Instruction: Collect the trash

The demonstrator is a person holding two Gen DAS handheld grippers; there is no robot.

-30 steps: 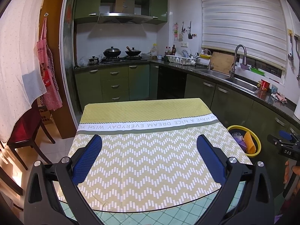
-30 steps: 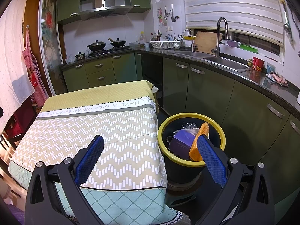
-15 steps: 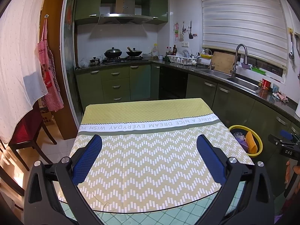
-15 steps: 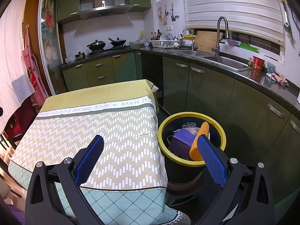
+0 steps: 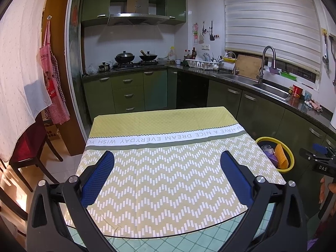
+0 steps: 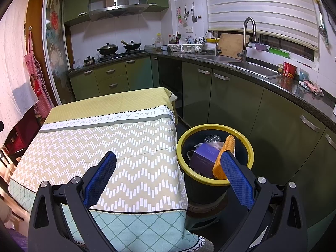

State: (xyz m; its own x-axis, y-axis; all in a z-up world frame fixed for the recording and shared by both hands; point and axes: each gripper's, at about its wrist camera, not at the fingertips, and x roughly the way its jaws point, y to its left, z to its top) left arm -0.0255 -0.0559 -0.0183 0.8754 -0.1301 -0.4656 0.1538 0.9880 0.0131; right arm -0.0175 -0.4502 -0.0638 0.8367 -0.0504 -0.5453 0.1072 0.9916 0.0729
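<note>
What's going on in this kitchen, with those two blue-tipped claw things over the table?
A person holds a claw tool in each hand and is collecting trash. Both the left gripper and the right gripper are open and hold nothing. No trash shows on the tablecloth. Beside the table, the yellow-rimmed bin already holds a purple box, an orange mesh piece and some clear plastic.

The left gripper [image 5: 167, 163] hangs over the near end of the cloth-covered counter [image 5: 166, 176], its blue-padded jaws spread wide with nothing between them. Just beside the counter's right edge stands a yellow-rimmed trash bin [image 5: 288, 152] holding an orange mesh piece [image 5: 281, 155].
</note>
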